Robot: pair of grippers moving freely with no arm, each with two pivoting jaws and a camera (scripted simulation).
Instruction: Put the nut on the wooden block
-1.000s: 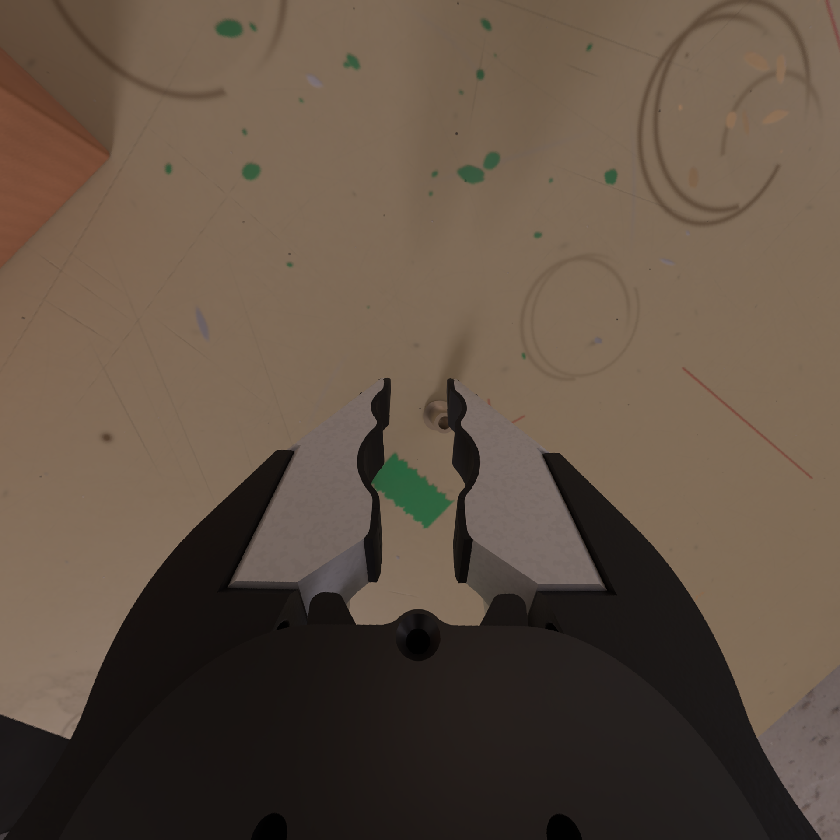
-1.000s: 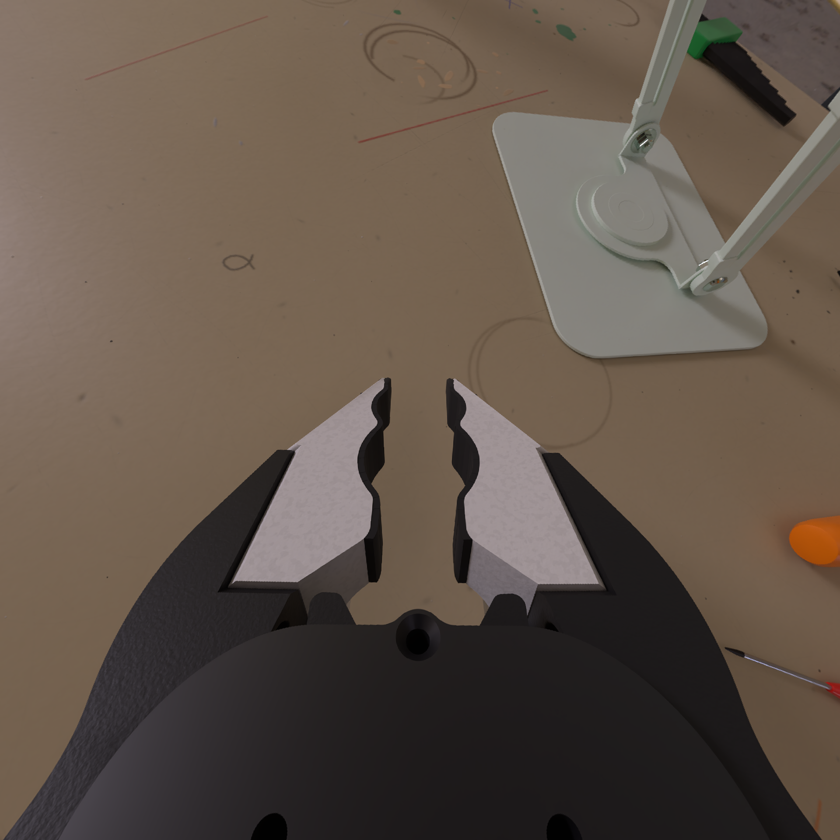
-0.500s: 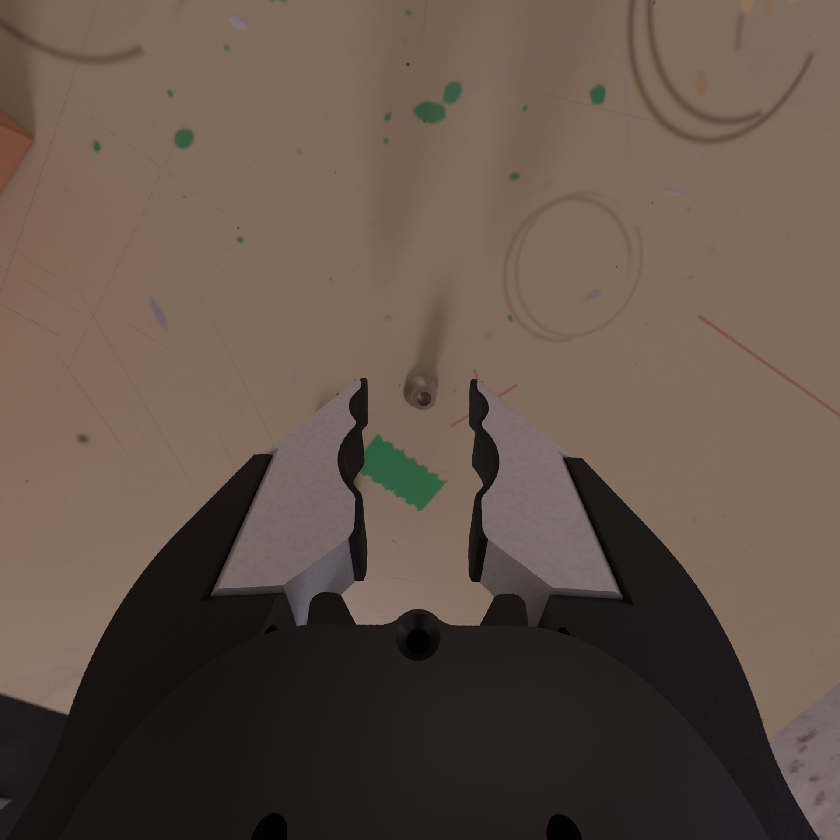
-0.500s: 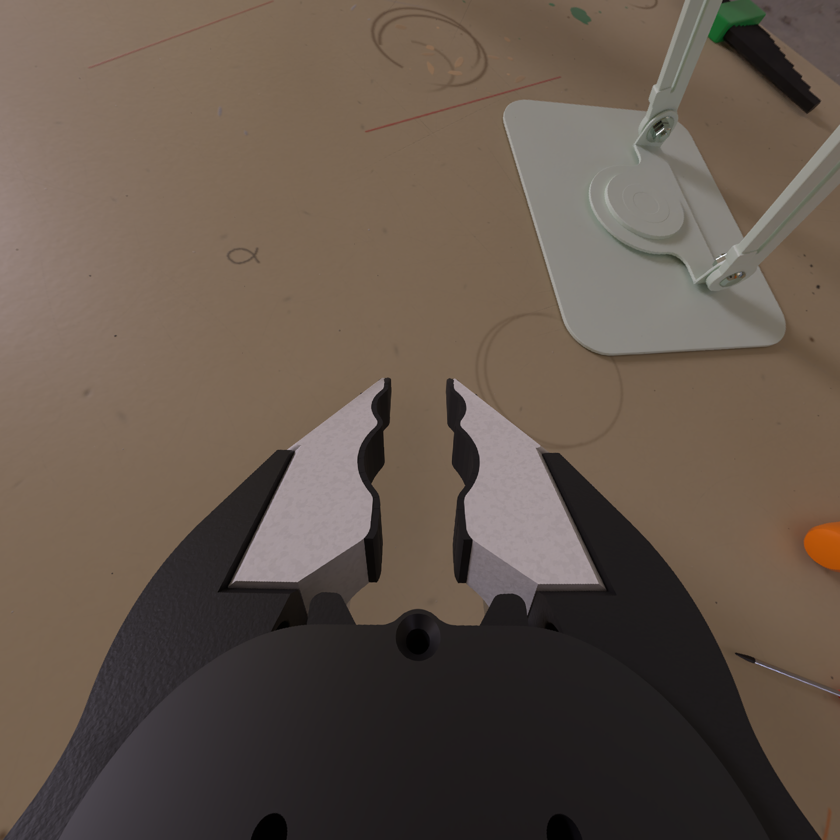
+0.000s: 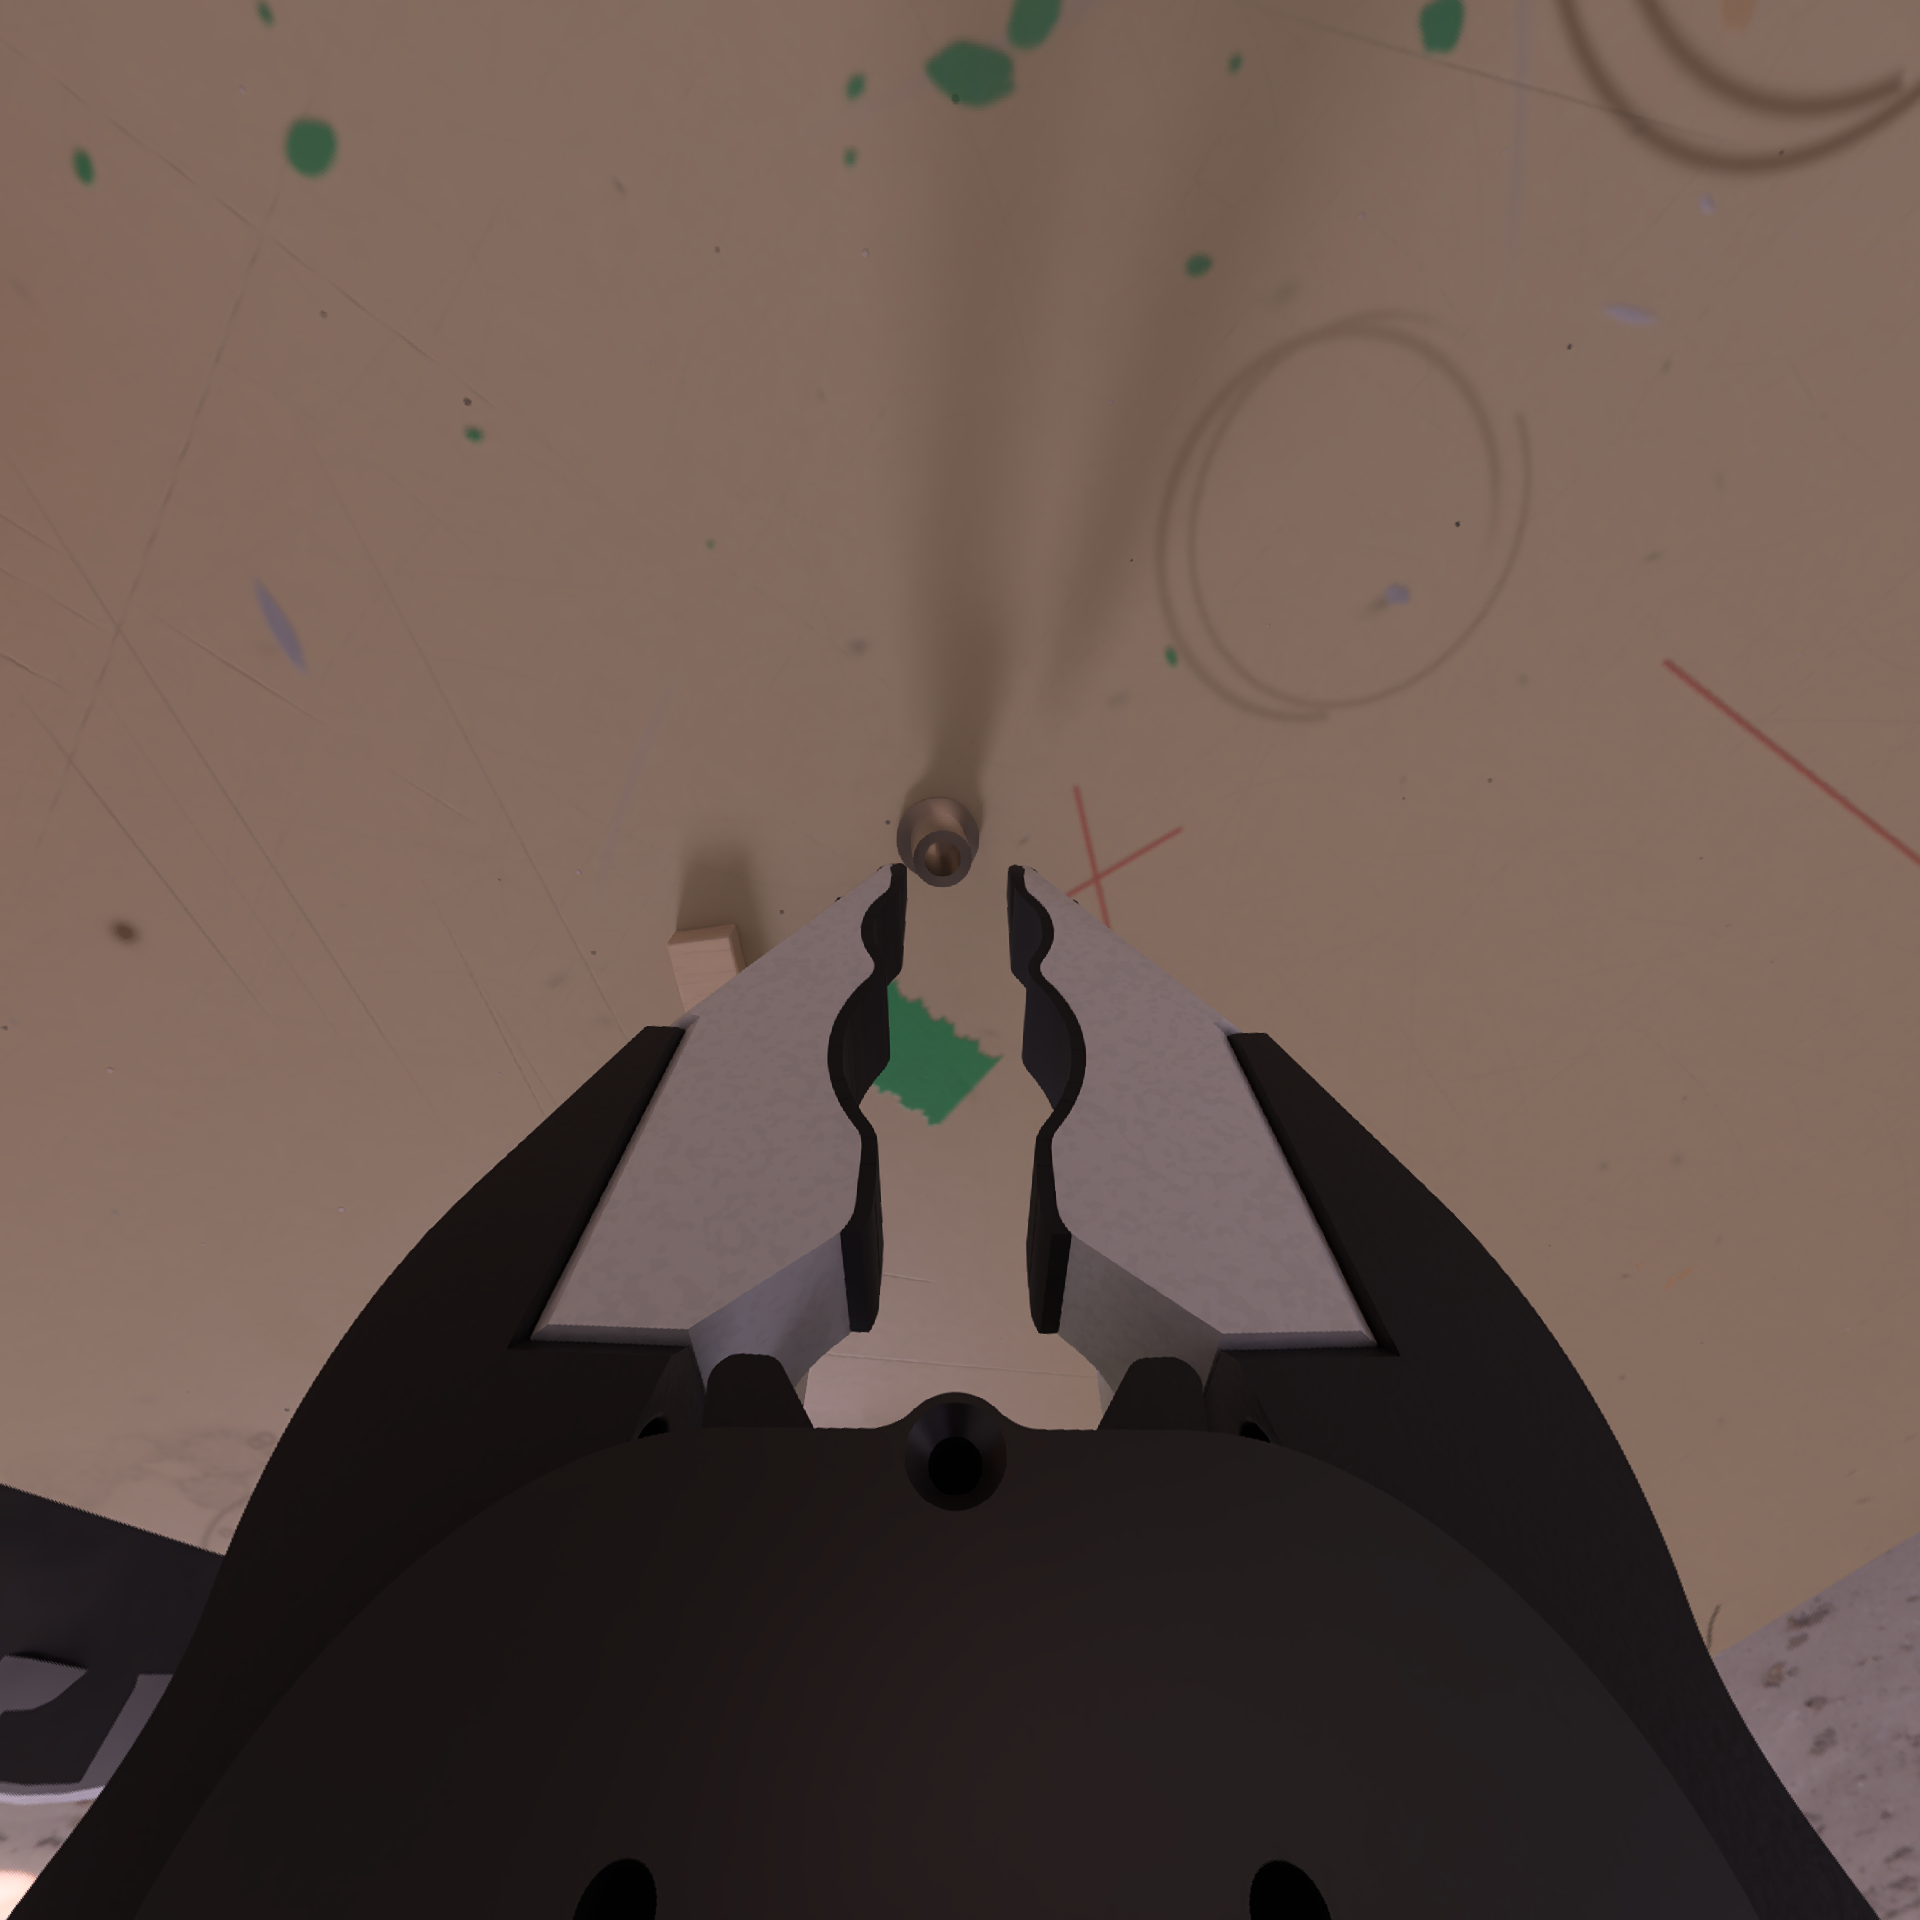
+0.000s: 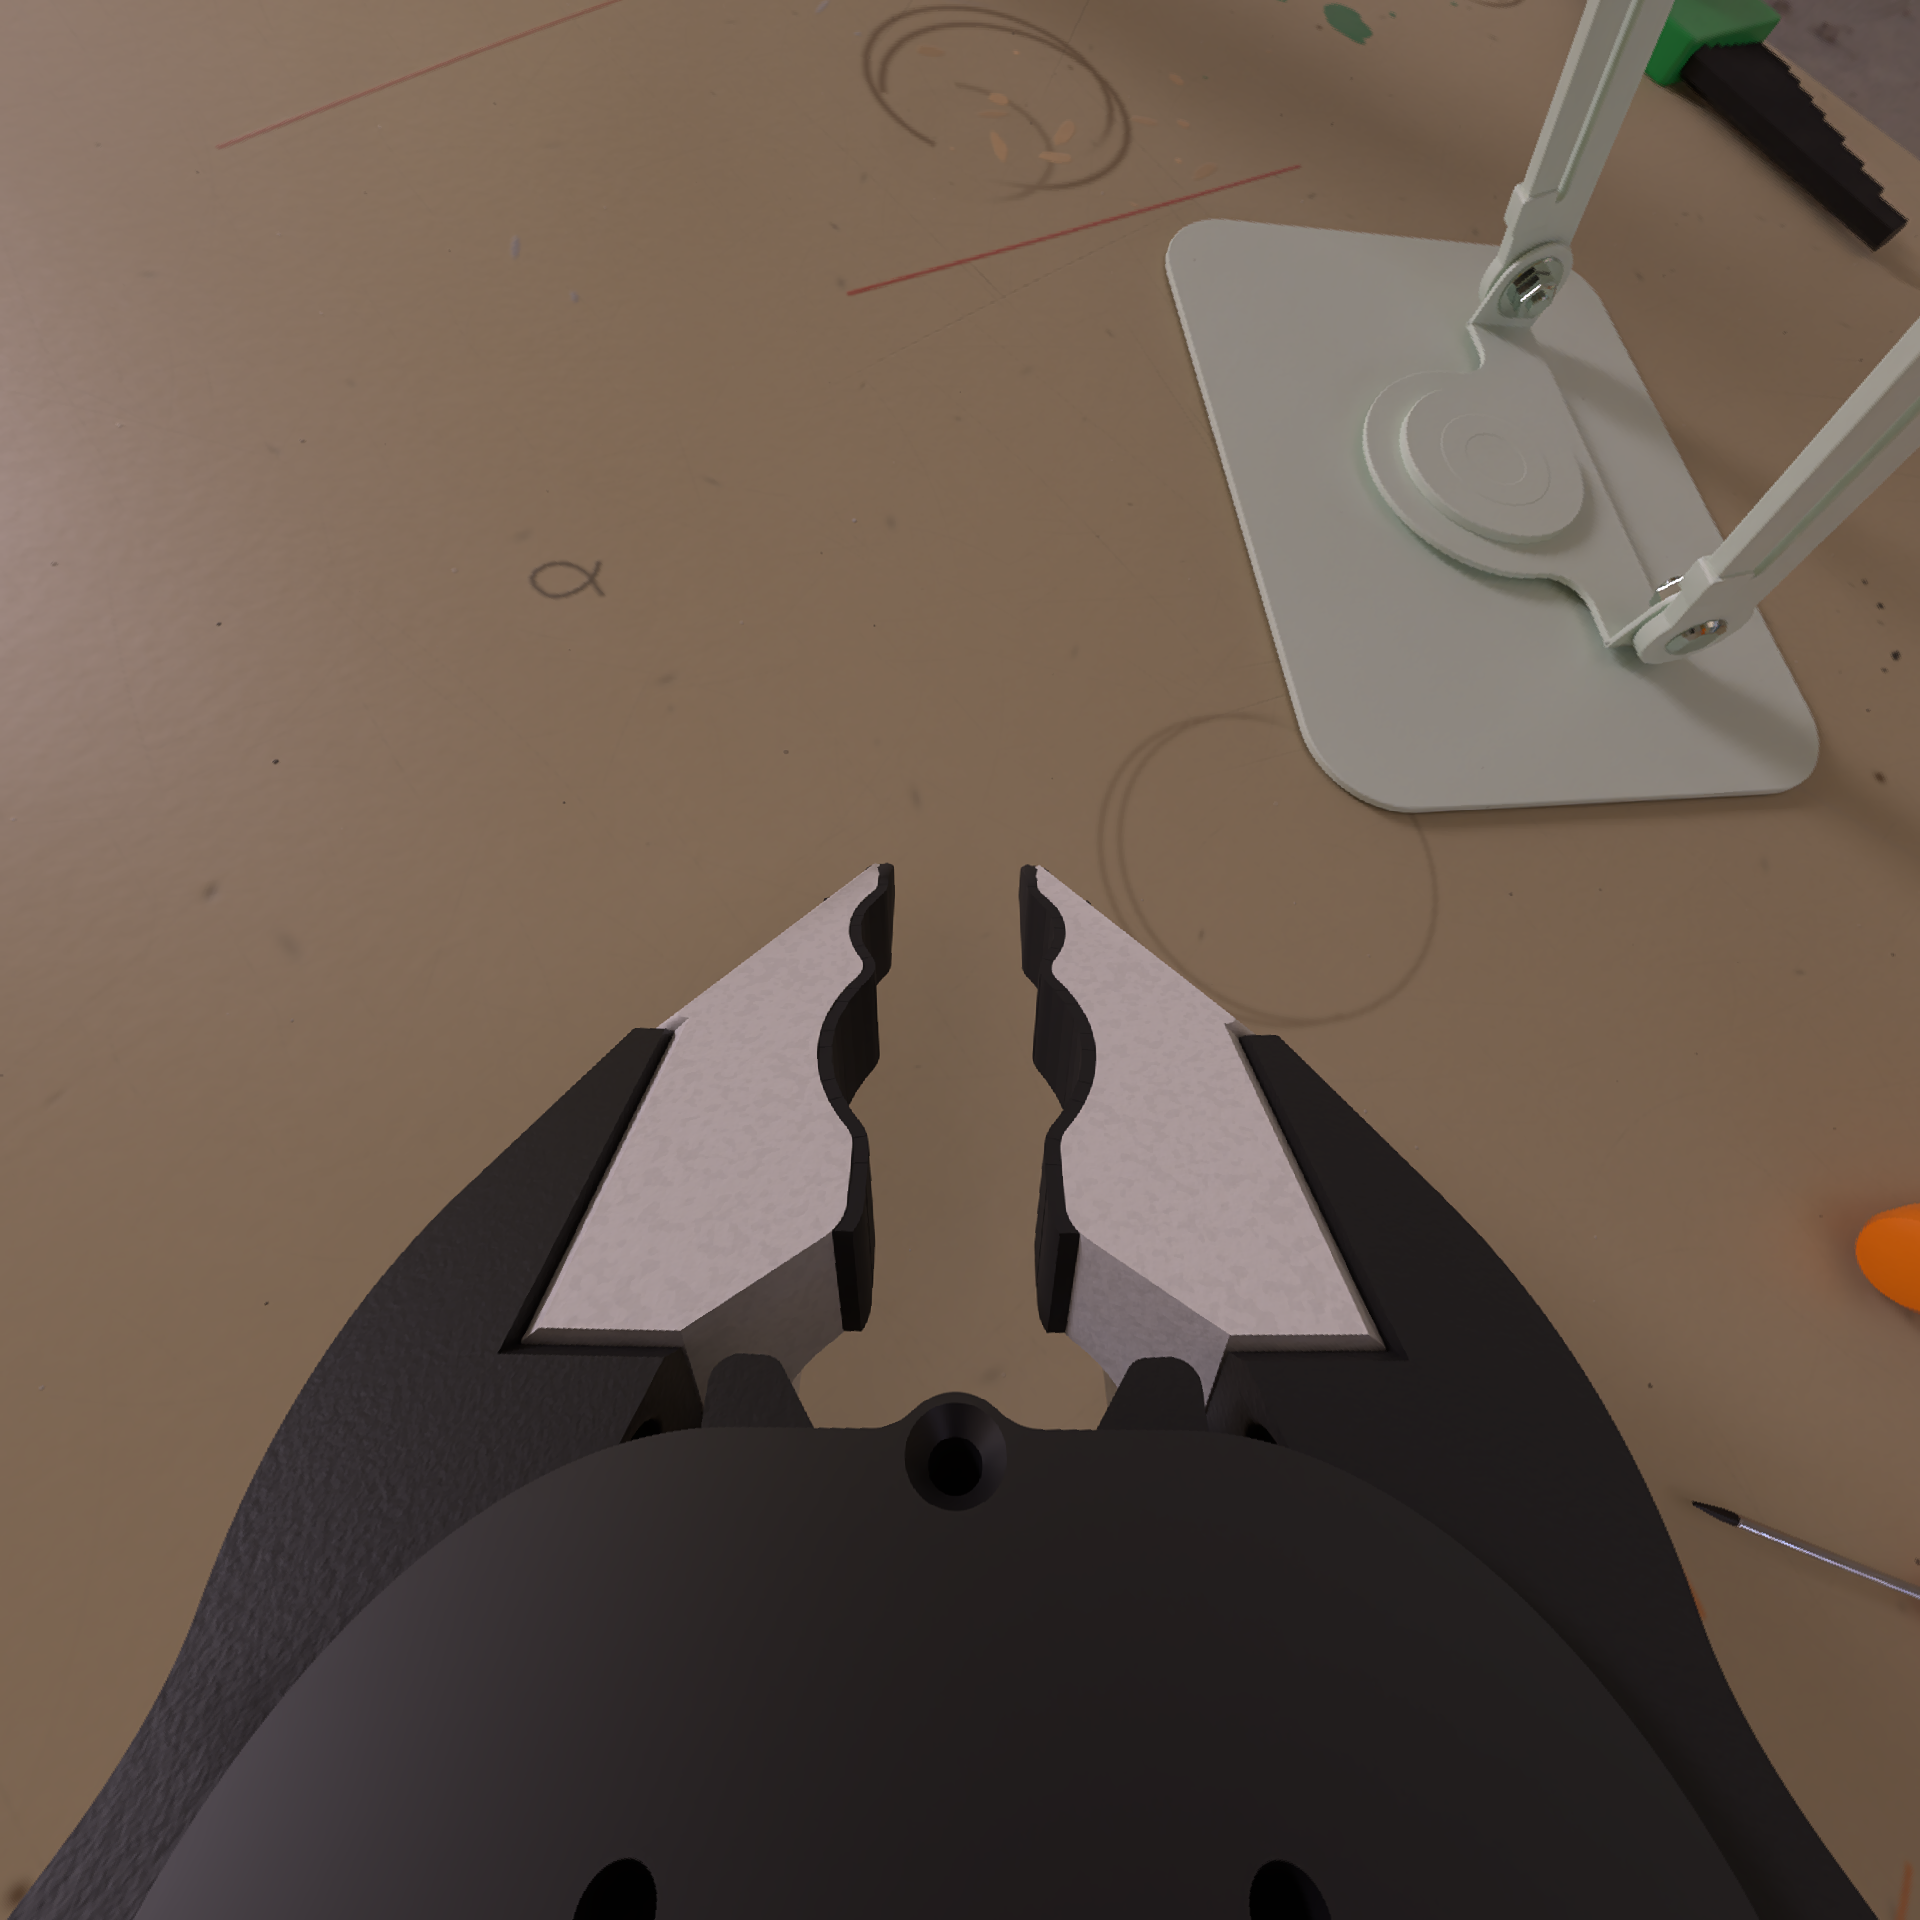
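In the left wrist view a small grey metal nut (image 5: pixel 940 840) lies on the tan tabletop, hole towards me, just ahead of my fingertips. My left gripper (image 5: pixel 956 875) is open with a narrow gap a little wider than the nut, and nothing is held. A small pale wooden block (image 5: pixel 704 958) stands on the table just left of my left finger, partly hidden by it. My right gripper (image 6: pixel 956 873) is open and empty over bare tabletop; neither nut nor block shows in its view.
A green tape patch (image 5: pixel 935 1060) lies on the table between the left fingers. A black object (image 5: pixel 73 1621) sits at bottom left. The right wrist view shows a pale green lamp base (image 6: pixel 1455 665), an orange object (image 6: pixel 1893 1270), a thin pointed tool (image 6: pixel 1808 1555) and a black-and-green bar (image 6: pixel 1797 145).
The left gripper has moved in on the nut. Its jaws widened half a second ago and have now narrowed again. The pale block has come into view. The right gripper has drifted slightly.
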